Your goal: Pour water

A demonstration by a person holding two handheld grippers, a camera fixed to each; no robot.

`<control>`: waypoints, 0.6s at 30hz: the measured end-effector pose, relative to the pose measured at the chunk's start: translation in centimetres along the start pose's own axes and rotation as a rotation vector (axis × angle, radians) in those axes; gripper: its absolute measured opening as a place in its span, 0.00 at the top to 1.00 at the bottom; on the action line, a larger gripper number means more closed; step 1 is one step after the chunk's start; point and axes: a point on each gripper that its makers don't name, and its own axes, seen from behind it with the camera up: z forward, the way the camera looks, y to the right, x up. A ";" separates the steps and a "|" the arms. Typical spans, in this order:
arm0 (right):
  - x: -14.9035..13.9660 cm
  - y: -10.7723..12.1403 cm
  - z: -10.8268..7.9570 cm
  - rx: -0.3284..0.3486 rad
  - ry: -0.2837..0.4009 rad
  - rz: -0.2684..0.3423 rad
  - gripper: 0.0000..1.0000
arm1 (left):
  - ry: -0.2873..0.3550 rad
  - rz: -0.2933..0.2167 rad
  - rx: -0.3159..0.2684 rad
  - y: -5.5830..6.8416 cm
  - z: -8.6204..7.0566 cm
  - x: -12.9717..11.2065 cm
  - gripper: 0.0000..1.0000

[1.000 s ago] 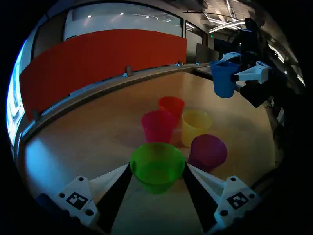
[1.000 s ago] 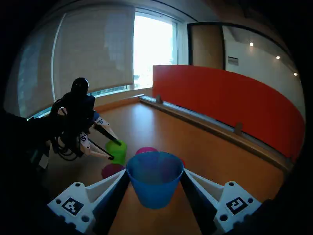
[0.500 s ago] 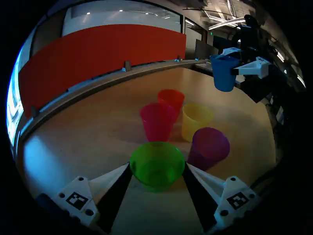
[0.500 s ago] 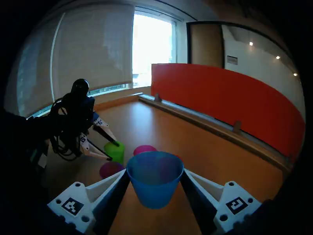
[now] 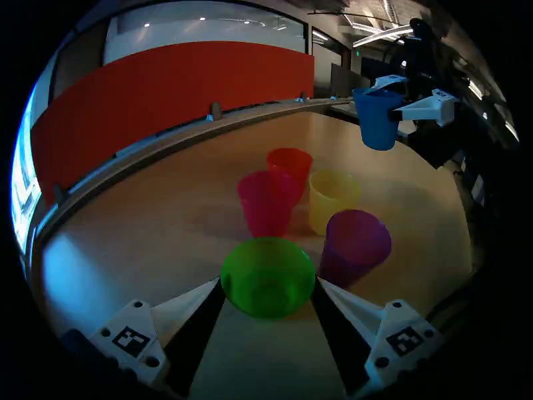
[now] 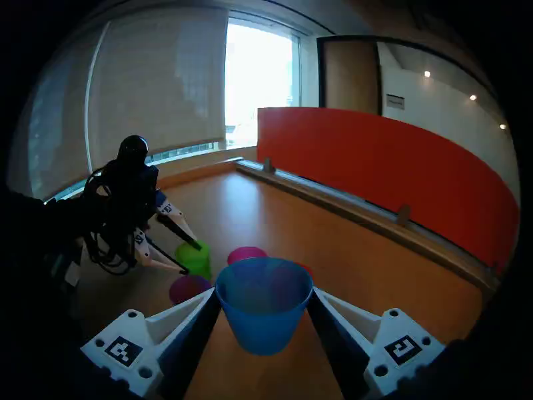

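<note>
Two cups are gripped. My left gripper [image 5: 267,285] closes both fingers on the green cup [image 5: 268,275], upright between them; my right gripper [image 6: 264,295] likewise clamps the blue cup [image 6: 264,317].

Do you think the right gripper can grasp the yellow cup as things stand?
Probably not: the right gripper is shut on the blue cup, so it has no free grip, and the red cup and purple cup stand close beside the yellow cup.

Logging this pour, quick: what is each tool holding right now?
Left tool: shut on the green cup.
Right tool: shut on the blue cup.
</note>
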 end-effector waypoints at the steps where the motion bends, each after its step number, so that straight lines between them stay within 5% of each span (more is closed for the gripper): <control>1: 0.0 0.0 0.0 0.000 0.000 0.000 0.09 | -0.003 -0.001 -0.001 0.0 0.0 -0.1 0.12; 6: -0.3 -0.1 0.0 -0.002 -0.002 0.001 0.10 | -0.027 -0.005 -0.010 0.3 -0.1 -0.6 0.02; 18: -2.7 -0.1 0.7 -0.005 -0.039 0.015 0.10 | -0.036 -0.009 0.011 -0.1 -1.2 -0.9 0.02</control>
